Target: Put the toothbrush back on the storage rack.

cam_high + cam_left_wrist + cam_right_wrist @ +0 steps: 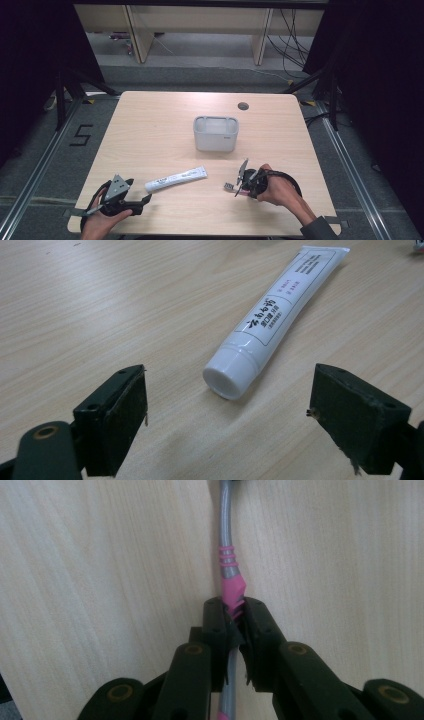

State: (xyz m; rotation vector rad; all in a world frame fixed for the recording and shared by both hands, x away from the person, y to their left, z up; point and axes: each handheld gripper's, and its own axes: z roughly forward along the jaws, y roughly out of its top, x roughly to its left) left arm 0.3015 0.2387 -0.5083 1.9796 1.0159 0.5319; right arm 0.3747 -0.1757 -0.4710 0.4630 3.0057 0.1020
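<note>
From the high view I see a grey tub [215, 133] standing near the middle of my wooden table [150, 130]; its inside looks pale, and I cannot tell whether anything lies in it. A white tube [176, 179] lies flat in front of it, between my two hands. My left gripper [145, 199] rests at the near left edge, its tips just short of the tube's capped end. My right gripper [239, 186] sits at the near right, with a grey and pink toothbrush [233, 187] at its tip. A dark cable hole [243, 106] marks the far side of the table, and beyond it are grey floor, desk legs and trailing wires. In the left gripper view my left gripper [227, 412] stands wide apart, gripping nothing, with the tube's cap [225, 381] lying on the wood between the jaws and a little ahead. In the right gripper view my right gripper [235, 612] is clenched on the toothbrush [229, 565] at its pink section, the grey neck running away over the wood.
</note>
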